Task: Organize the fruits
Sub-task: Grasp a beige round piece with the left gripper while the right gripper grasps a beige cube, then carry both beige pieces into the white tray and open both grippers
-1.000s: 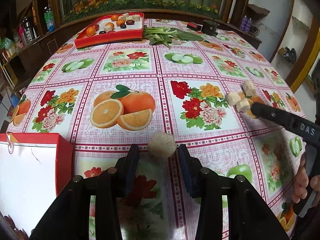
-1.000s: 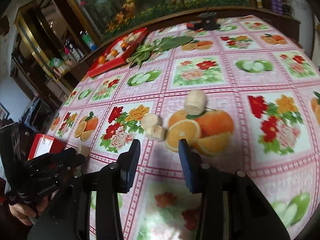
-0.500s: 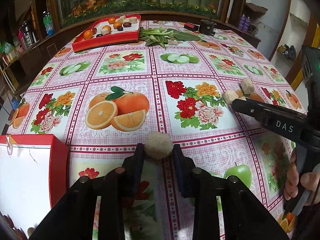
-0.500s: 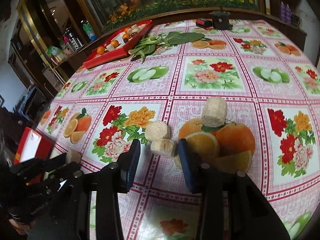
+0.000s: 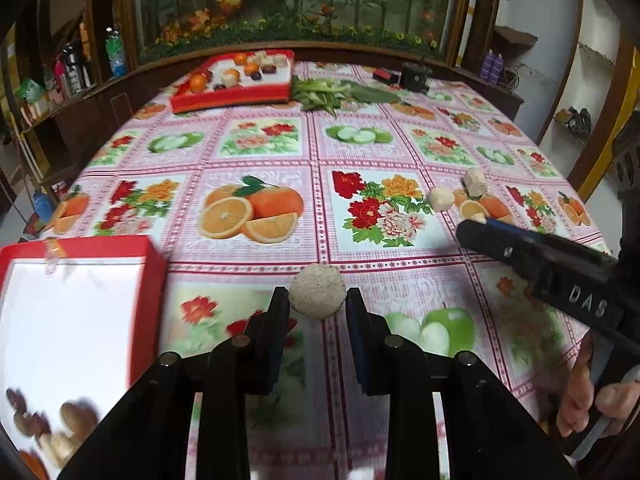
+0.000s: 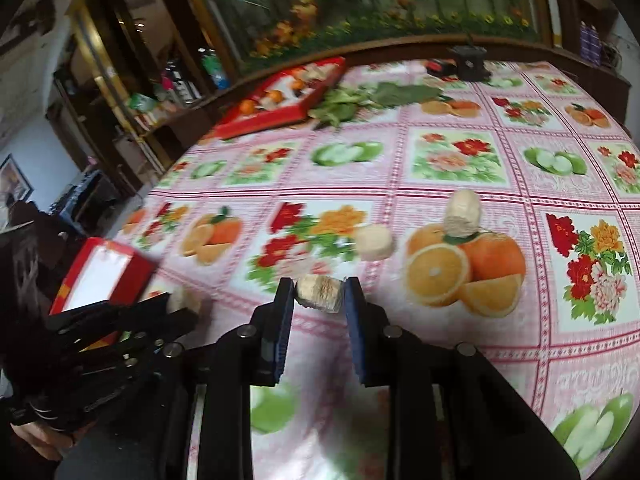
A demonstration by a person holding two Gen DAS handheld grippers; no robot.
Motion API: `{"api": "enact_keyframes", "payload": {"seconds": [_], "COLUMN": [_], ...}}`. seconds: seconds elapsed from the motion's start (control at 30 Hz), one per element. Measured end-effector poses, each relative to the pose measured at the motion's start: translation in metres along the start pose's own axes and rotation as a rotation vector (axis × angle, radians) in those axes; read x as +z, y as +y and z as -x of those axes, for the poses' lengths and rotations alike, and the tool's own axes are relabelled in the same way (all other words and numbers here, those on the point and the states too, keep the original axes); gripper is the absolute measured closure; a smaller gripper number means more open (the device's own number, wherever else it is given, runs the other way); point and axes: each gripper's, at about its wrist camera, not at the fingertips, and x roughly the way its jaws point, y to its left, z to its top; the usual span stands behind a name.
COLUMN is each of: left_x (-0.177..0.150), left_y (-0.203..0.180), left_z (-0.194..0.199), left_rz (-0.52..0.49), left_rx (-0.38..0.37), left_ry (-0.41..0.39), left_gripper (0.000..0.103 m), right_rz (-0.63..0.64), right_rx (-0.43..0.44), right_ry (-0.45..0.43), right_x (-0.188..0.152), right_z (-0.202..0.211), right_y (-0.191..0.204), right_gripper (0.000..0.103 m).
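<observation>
My left gripper [image 5: 318,300] is shut on a round beige fruit piece [image 5: 317,297], held just above the flowered tablecloth; it also shows in the right wrist view [image 6: 182,300]. My right gripper [image 6: 319,289] is shut on a beige fruit chunk [image 6: 320,293]. Two more beige pieces lie on the cloth: a round one [image 6: 374,242] and an upright one [image 6: 462,214]; they also show in the left wrist view [image 5: 440,199] [image 5: 475,182]. A red box with a white inside [image 5: 72,312] stands at the near left, with several brown fruits in its near corner.
A red tray [image 5: 234,94] with oranges and other pieces sits at the far side of the table. Green leaves [image 5: 336,94] lie next to it. A small black device [image 5: 415,76] stands at the far edge. Cabinets surround the table.
My right gripper has closed on one beige chunk and lifted it off the cloth. My left gripper has tightened on the round piece and raised it slightly toward the red box side.
</observation>
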Motion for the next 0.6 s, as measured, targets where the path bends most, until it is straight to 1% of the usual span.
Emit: {"api": "enact_keyframes", "payload": {"seconds": [0.1,0.2,0.3,0.47,0.6], "left_x": [-0.006,-0.014,-0.019,-0.028,-0.034], "left_y": [0.005,0.013,0.022,0.039,0.053], "left_z": [0.021,0.042,0.058,0.076,0.087], "left_rz": [0.013,0.035,0.049,0.075,0.101], "left_rx": [0.025,0.070,0.122,0.187,0.216], "left_ry": [-0.042,-0.085,-0.121,-0.159,-0.179], "left_gripper": [0.075,0.075,0.075,0.075,0.075], "right_rz": [0.024,0.047,0.094,0.160,0.203], "right_rx": [0.040,0.081,0.124,0.172,0.198], "right_ry": [-0.019,-0.019,-0.016,-0.018,-0.010], "right_x": [-0.008,-0.013,-0.018,-0.024,-0.030], "right_z": [0.009,0.012,0.014,0.016,0.016], "right_y": [0.019,0.038,0.065,0.104,0.130], "right_gripper": [0.075,0.075,0.075,0.075,0.075]}}
